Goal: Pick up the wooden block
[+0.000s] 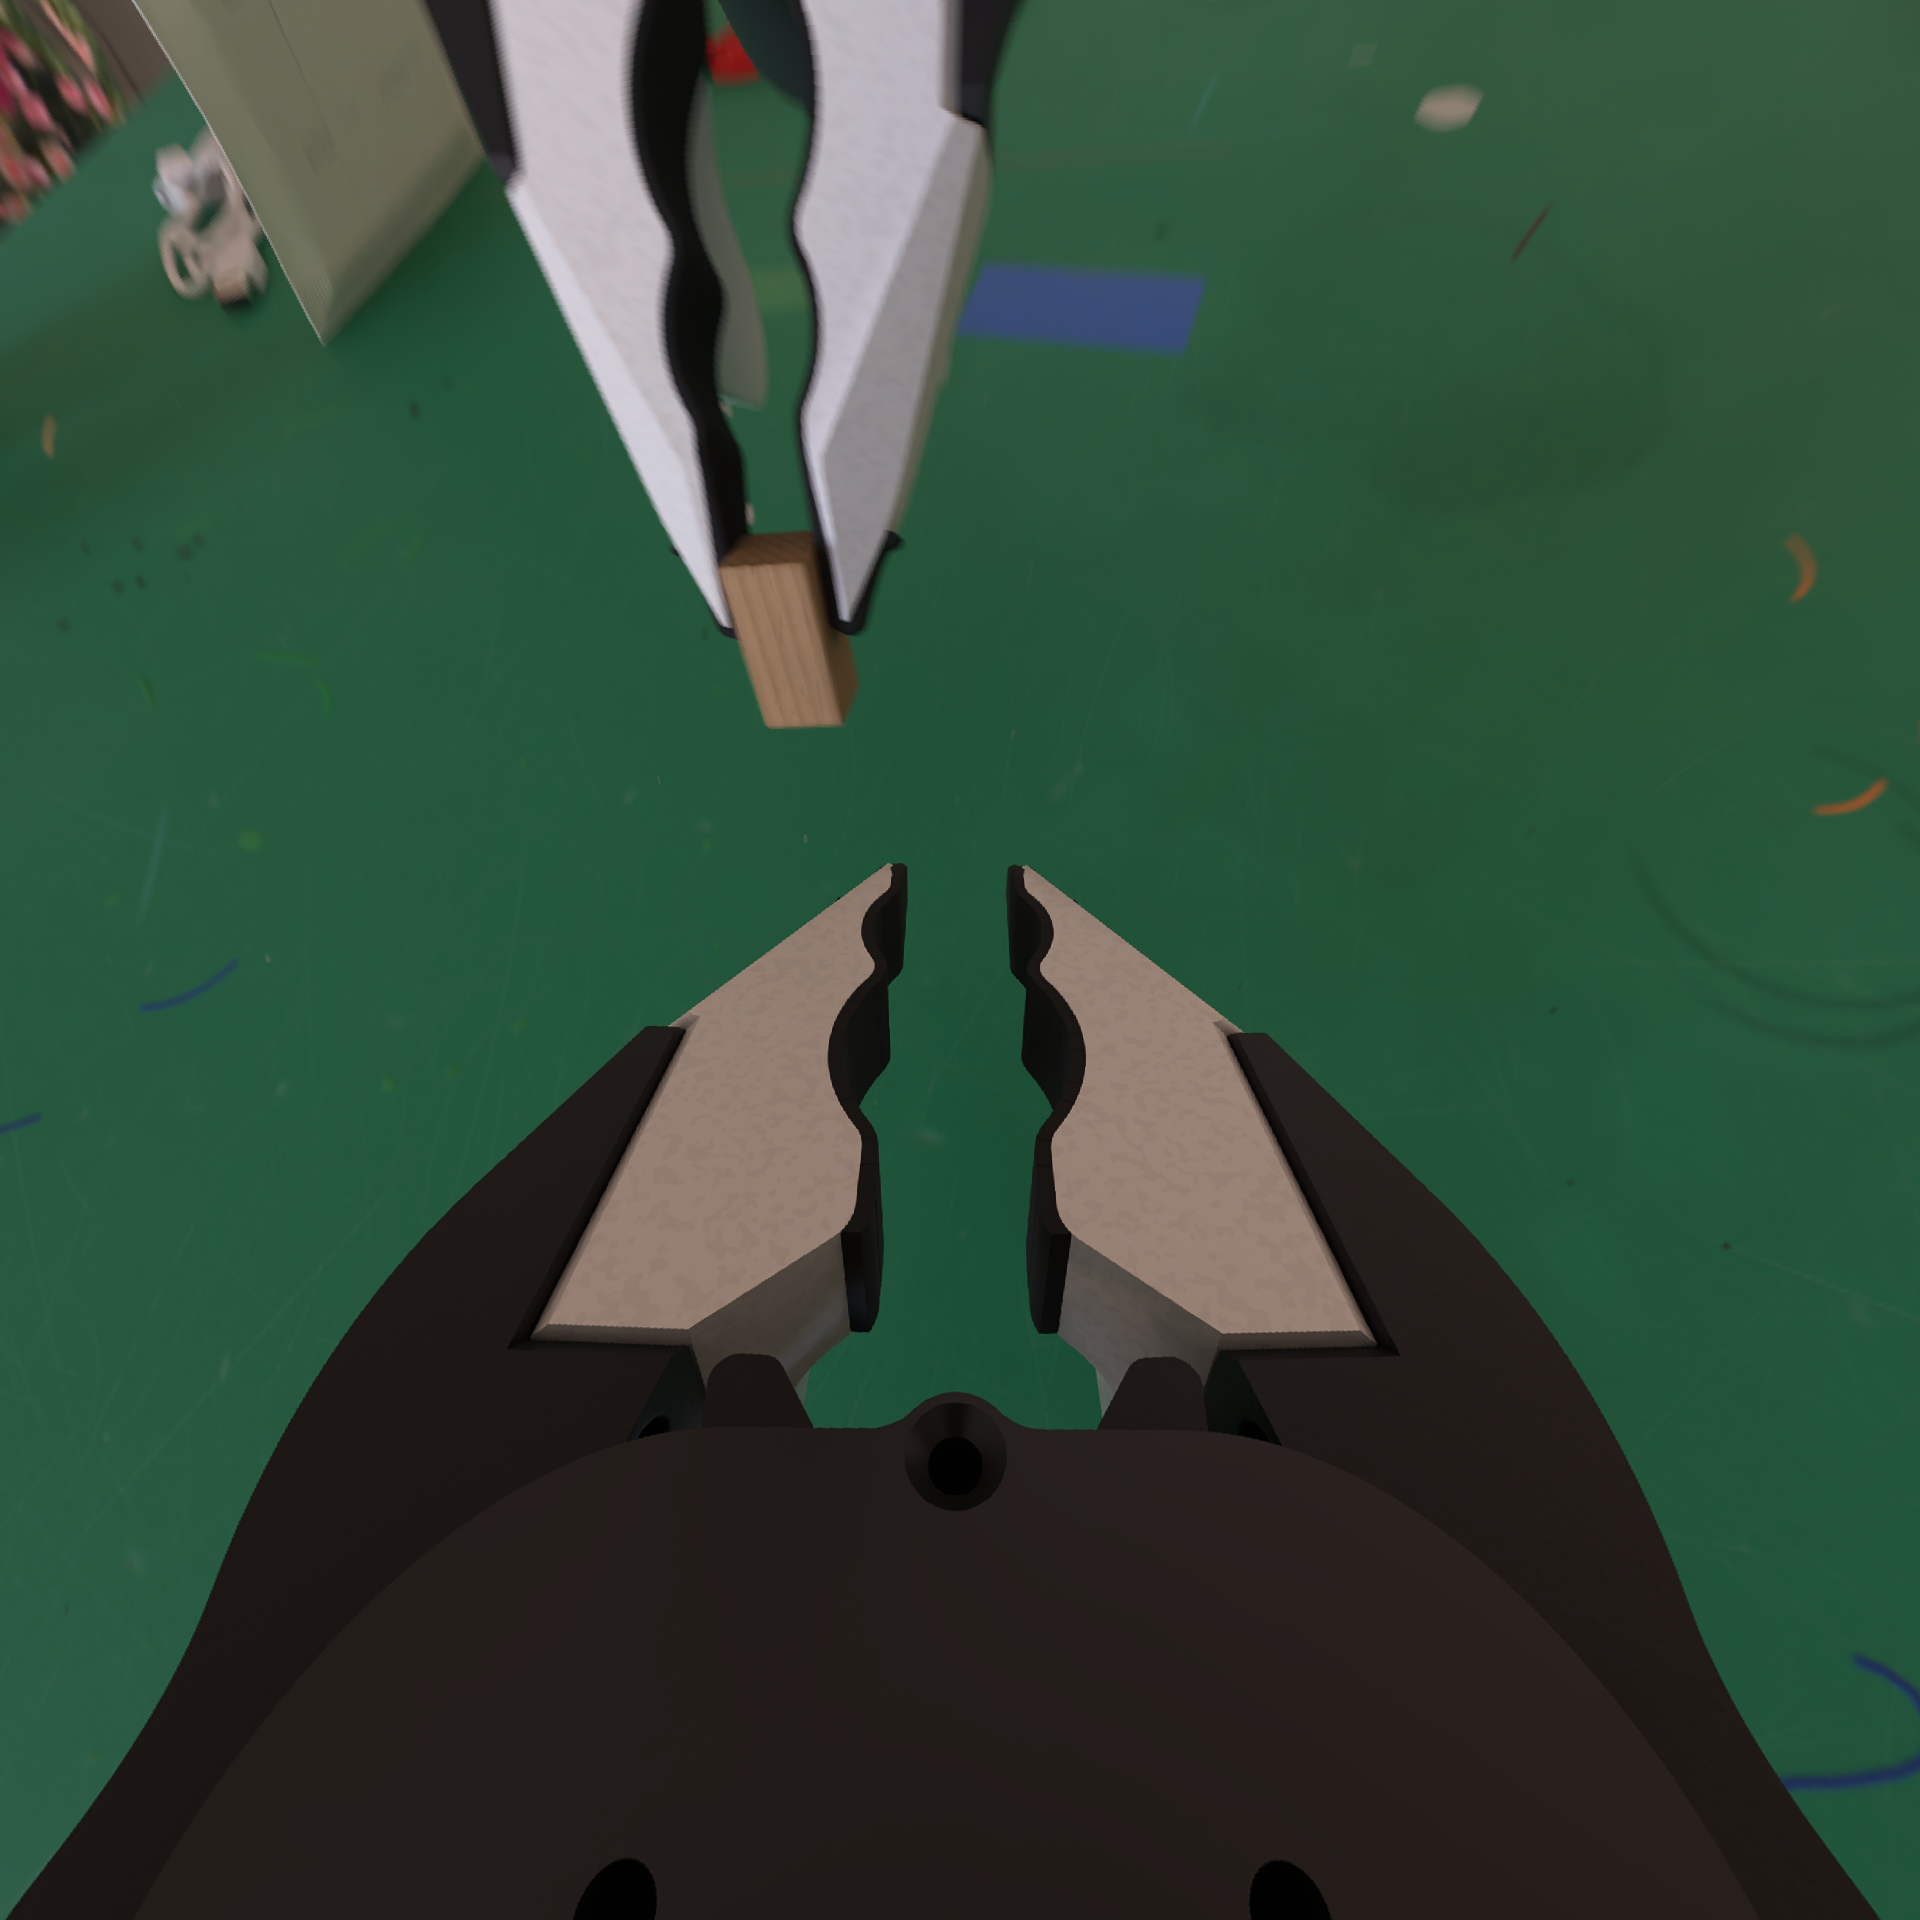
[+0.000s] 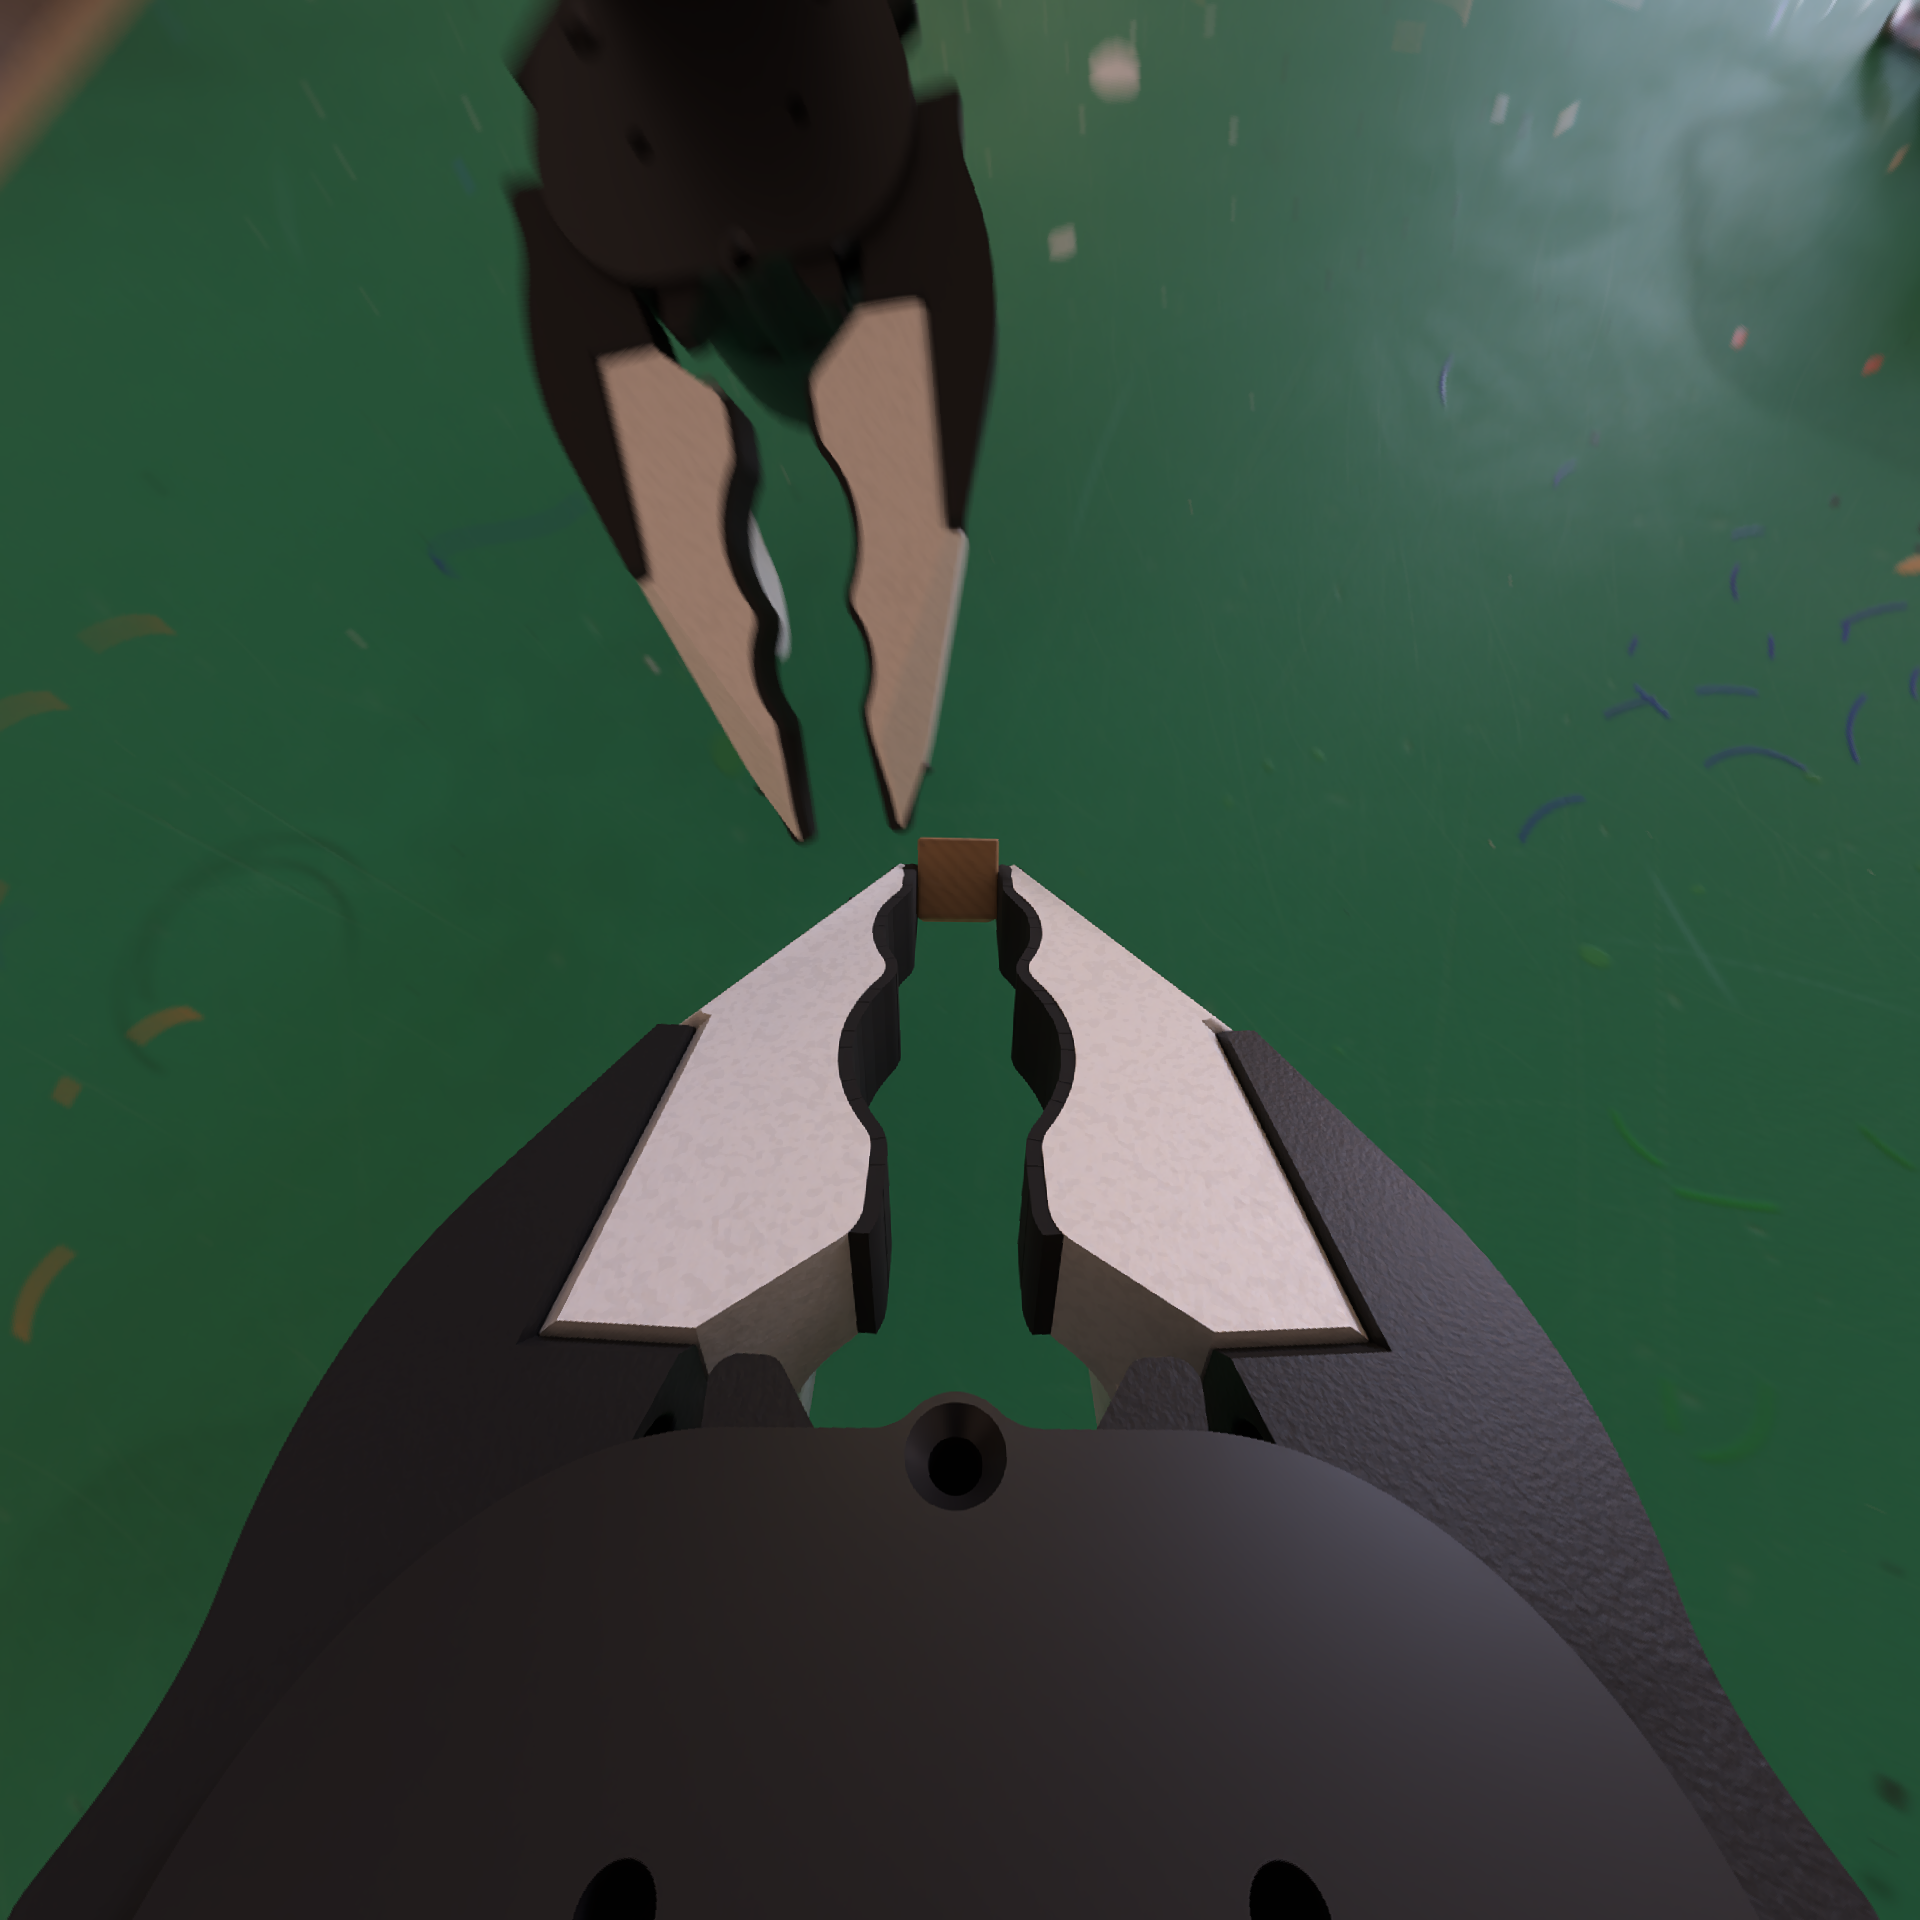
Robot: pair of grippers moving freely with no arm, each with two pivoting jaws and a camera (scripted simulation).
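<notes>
Block (image 1: 790,634) of pale, grained wood, elongated, square-ended.

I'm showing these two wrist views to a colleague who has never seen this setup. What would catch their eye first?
First, the small light-brown wooden block, pinched at the fingertips of the white-fingered right gripper and hanging clear above the green floor. Next, the beige-fingered left gripper, tips slightly apart and empty, pointing at the block from just short of it. Off to the side, a blue rectangular patch marks the floor.
</notes>
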